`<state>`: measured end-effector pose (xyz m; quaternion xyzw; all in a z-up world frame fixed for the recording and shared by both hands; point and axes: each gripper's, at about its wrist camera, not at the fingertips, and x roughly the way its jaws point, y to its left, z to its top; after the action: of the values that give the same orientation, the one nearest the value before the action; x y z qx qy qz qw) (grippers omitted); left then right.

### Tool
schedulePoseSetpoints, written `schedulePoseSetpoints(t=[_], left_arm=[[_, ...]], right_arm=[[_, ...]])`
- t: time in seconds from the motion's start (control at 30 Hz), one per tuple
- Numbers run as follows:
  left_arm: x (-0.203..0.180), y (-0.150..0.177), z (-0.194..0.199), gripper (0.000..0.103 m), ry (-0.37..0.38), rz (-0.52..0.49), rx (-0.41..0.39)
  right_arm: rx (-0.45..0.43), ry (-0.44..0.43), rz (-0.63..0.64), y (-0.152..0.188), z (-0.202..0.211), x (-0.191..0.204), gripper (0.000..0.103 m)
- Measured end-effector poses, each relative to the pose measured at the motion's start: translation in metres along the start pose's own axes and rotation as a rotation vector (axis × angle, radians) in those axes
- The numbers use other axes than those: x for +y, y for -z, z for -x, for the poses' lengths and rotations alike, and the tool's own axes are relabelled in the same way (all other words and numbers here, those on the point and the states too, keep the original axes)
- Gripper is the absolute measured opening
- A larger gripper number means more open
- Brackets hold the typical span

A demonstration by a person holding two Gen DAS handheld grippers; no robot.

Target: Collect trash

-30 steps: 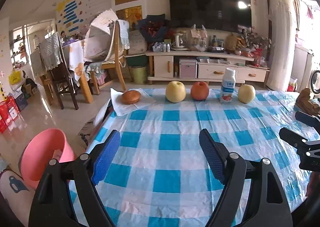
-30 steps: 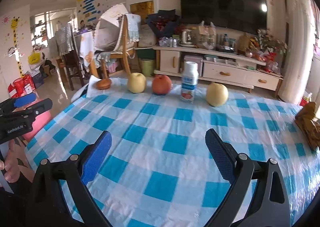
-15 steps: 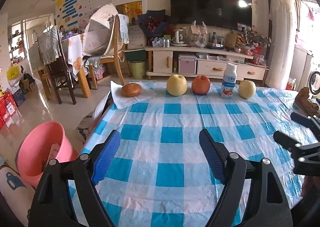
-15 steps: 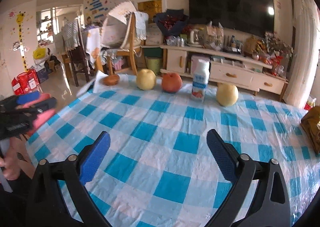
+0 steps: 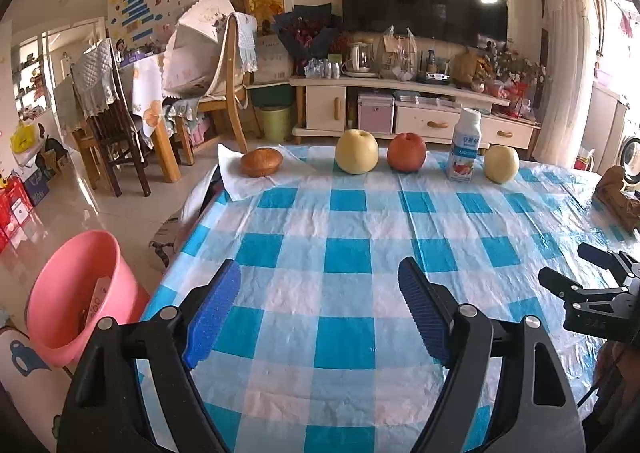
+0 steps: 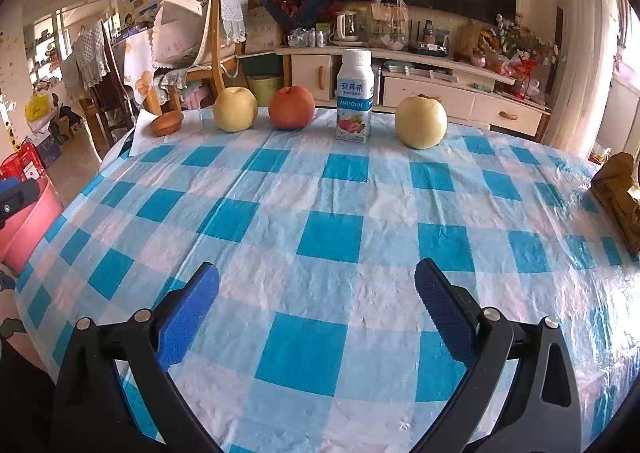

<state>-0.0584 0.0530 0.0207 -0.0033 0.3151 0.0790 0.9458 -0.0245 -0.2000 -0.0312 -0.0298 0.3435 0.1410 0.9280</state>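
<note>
Both grippers have dipped closer to the checked tablecloth (image 6: 328, 237); the left gripper (image 5: 320, 309) and right gripper (image 6: 316, 313) hang wide apart, holding nothing. Beyond, along the far edge, stand a bun (image 5: 262, 162) on white paper (image 5: 248, 183), three fruits and a milk bottle (image 6: 355, 95). A pink bin (image 5: 76, 293) sits on the floor at left.

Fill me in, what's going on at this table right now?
A person holds a gripper in each hand above a checked table. The left gripper and right gripper are both open and empty. Along the far edge sit a bun on a napkin, two yellow pears, a red apple and a drink bottle, all untouched. A pink bin stands on the floor to the left.
</note>
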Motion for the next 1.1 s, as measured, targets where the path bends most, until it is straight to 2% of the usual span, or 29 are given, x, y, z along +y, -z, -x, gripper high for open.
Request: schedulePoseSetpoints(t=[1.1], left_arm=[[-0.0067,0.0055,-0.0040,0.081,0.006,-0.018,0.006]], right_arm=[[0.001,-0.018,-0.009,0.0019,0.0039,0.0014,0.099]])
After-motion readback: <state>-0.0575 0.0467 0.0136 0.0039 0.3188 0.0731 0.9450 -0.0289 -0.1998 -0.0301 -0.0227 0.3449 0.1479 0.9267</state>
